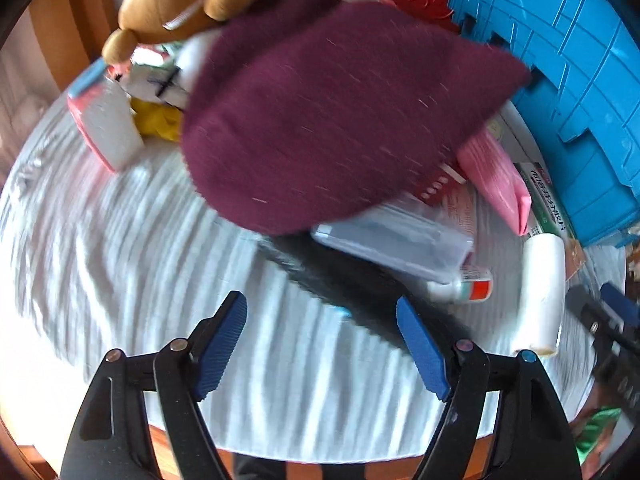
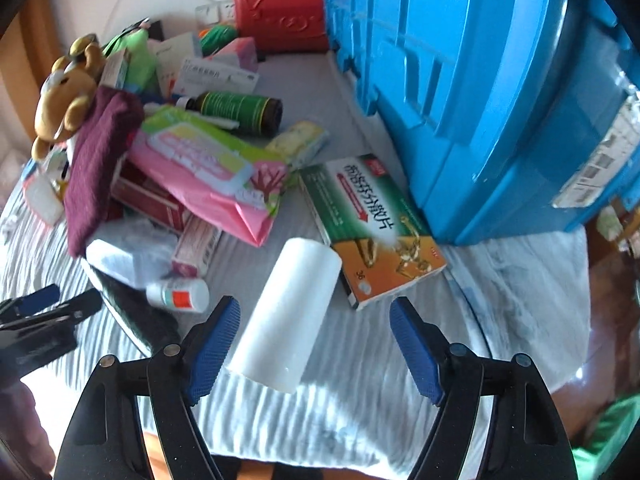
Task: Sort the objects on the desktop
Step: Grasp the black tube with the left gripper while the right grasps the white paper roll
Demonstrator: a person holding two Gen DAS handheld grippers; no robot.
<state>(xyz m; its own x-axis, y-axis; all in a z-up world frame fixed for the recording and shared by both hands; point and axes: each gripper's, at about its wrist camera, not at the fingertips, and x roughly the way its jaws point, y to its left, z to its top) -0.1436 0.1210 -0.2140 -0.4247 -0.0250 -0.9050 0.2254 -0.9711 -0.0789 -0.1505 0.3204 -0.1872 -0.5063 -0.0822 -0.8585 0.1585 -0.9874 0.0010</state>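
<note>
Sundries are heaped on a table under a grey striped cloth [image 1: 120, 240]. My left gripper [image 1: 320, 304] is open above the cloth. A black flat object [image 1: 352, 292] runs under its right finger, untouched by the pads. Beyond it lie a maroon knit cloth [image 1: 328, 120], a clear plastic case [image 1: 400, 240] and a brown plush bear [image 1: 176, 4]. My right gripper [image 2: 315, 306] is open around a white roll [image 2: 288, 316], which lies nearer the left finger; the right pad is clear of it. A green and orange medicine box [image 2: 372, 232] and a small white bottle [image 2: 180, 294] lie close by.
A big blue plastic crate [image 2: 480, 80] fills the right side, with a red case [image 2: 284, 12] behind it. A pink wipes pack [image 2: 208, 176], a dark bottle [image 2: 240, 112] and boxes crowd the middle. The table's front edge is just below both grippers.
</note>
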